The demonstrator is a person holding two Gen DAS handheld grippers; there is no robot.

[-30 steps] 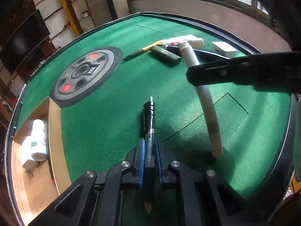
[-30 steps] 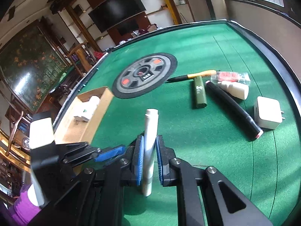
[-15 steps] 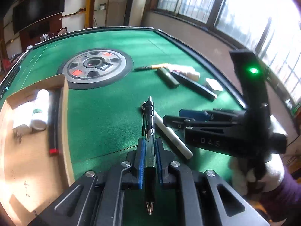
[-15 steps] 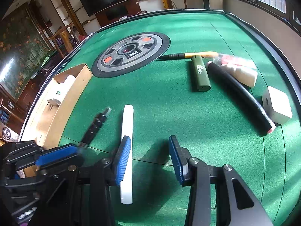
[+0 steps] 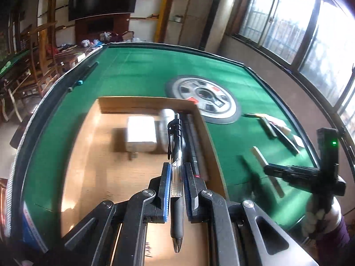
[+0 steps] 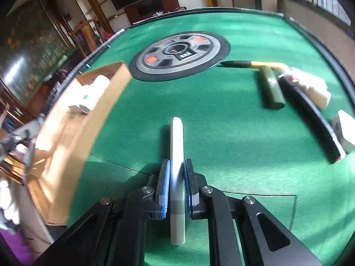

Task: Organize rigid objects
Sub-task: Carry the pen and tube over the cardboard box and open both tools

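With my left fingers [image 5: 176,184] clenched on the black clip pen [image 5: 176,159] over the shallow cardboard tray [image 5: 106,106], I should lower it flat beside the white charger block [image 5: 141,136] before letting go, while my right fingers [image 6: 176,186], just closed, grip the white marker [image 6: 176,155]

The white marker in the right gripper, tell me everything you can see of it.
The white marker is a slim, plastic-looking white stick with a greyish ridged end nearest the camera. The right gripper, whose jaws have just been closing, is shut on its lower half with both blue pads pressing its sides. It points away along the fingers, low over the green felt table; contact with the felt is unclear.
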